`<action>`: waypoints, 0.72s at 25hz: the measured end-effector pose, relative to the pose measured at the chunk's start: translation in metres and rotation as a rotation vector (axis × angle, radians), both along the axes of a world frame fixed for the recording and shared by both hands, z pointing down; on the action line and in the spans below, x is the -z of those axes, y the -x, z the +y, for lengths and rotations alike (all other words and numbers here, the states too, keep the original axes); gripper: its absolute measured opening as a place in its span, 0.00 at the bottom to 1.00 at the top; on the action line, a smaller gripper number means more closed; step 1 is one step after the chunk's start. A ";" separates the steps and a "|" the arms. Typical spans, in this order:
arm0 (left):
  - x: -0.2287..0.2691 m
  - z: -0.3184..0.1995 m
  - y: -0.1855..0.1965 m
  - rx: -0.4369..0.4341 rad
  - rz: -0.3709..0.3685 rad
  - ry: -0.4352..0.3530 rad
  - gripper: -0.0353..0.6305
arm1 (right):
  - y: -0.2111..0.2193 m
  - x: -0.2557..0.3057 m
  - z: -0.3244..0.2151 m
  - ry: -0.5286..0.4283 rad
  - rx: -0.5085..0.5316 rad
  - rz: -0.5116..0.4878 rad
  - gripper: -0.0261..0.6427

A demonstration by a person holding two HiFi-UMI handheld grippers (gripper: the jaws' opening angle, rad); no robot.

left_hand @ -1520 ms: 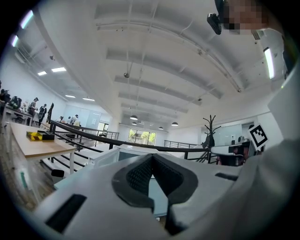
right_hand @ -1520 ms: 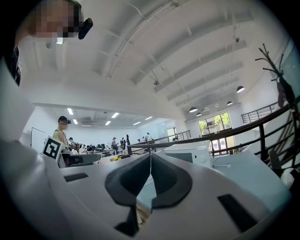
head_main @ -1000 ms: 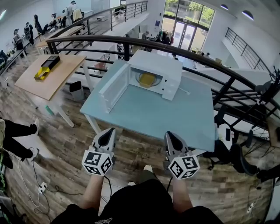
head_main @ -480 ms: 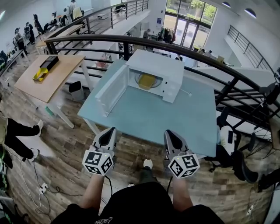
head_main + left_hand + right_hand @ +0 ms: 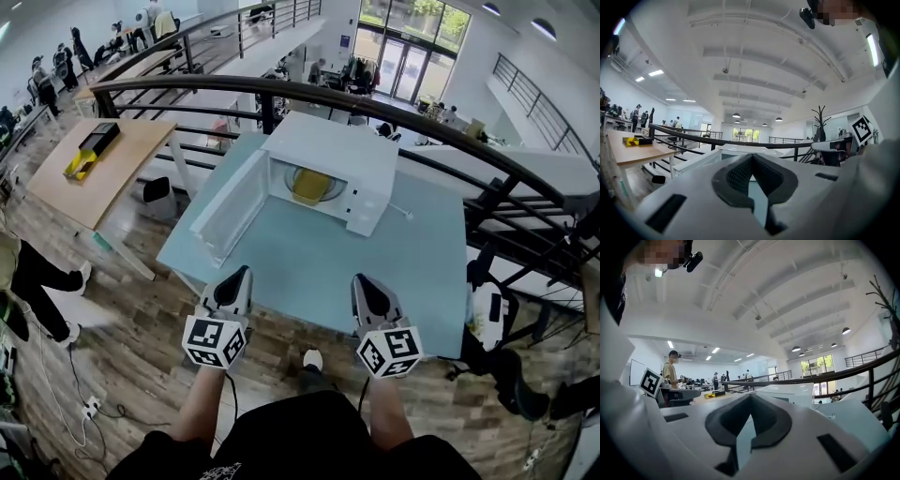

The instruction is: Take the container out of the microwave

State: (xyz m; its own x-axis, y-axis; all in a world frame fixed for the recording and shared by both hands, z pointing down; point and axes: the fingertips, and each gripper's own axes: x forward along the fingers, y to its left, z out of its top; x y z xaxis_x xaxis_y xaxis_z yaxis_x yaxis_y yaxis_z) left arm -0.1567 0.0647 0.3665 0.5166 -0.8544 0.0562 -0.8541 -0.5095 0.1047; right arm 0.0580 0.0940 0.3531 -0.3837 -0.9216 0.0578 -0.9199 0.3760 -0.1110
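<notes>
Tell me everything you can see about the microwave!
The microwave is a white box, seemingly painted metal or plastic. It stands upright on the far part of the light blue table. Its door hangs wide open, swung out to the left. Inside the lit opening sits a yellow container. Apart from those, nothing touches it.

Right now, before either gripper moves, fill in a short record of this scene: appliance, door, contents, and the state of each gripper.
Appliance: white microwave on a light blue table
Door: door swung open, on the person's left
Contents: yellow container inside
Left gripper: shut, empty, near the table's front edge
Right gripper: shut, empty, near the table's front edge
Task state: container not yet taken out
</notes>
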 end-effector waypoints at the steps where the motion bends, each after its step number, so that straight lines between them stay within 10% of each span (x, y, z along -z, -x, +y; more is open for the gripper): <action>1: 0.000 -0.009 -0.003 0.001 -0.006 -0.003 0.06 | -0.004 0.000 -0.009 -0.002 -0.002 0.005 0.05; 18: 0.002 -0.119 -0.056 0.050 -0.035 0.002 0.06 | -0.055 -0.002 -0.127 0.015 0.044 -0.038 0.05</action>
State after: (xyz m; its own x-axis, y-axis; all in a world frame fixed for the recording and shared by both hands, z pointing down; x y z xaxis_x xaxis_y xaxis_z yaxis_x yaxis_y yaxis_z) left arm -0.1012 -0.0546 0.3644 0.4708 -0.8790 0.0752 -0.8817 -0.4658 0.0747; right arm 0.1135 -0.0334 0.3555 -0.4261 -0.9029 0.0563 -0.8975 0.4141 -0.1516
